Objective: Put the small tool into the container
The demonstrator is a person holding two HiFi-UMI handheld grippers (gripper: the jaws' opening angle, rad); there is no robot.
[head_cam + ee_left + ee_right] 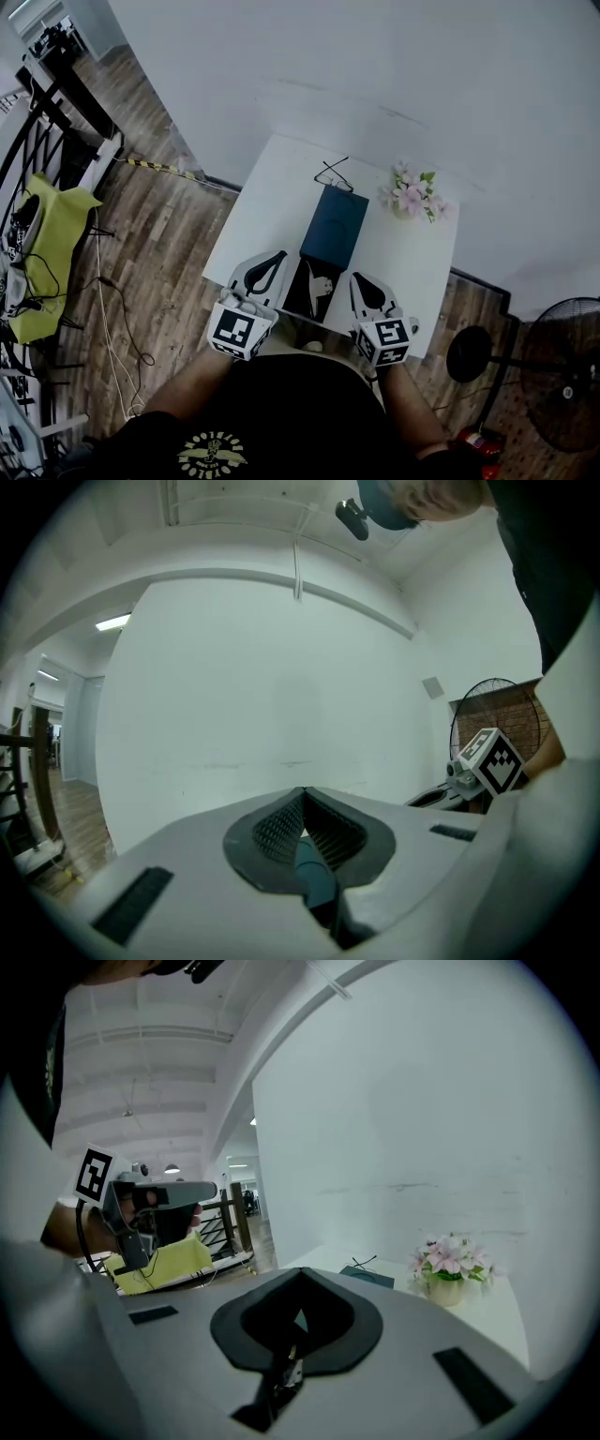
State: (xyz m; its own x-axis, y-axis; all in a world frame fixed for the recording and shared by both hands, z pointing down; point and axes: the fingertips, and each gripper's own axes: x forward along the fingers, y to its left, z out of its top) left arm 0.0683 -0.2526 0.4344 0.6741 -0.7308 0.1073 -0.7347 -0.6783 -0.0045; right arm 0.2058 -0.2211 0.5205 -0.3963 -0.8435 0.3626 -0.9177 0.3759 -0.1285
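Note:
A dark blue box lies open on the white table, and its black tray holds a small white item. I cannot tell whether that item is the small tool. My left gripper rests at the tray's left side, near the table's front edge. My right gripper rests at the tray's right side. Both pairs of jaws meet at their tips, and I see nothing held in either. In the left gripper view the gripper points at a bare wall. The right gripper view shows its gripper aimed over the blue box.
Black-rimmed glasses lie beyond the box. A pot of pink flowers stands at the table's far right. On the floor at the right is a black fan. A yellow cloth and cables lie on the floor at the left.

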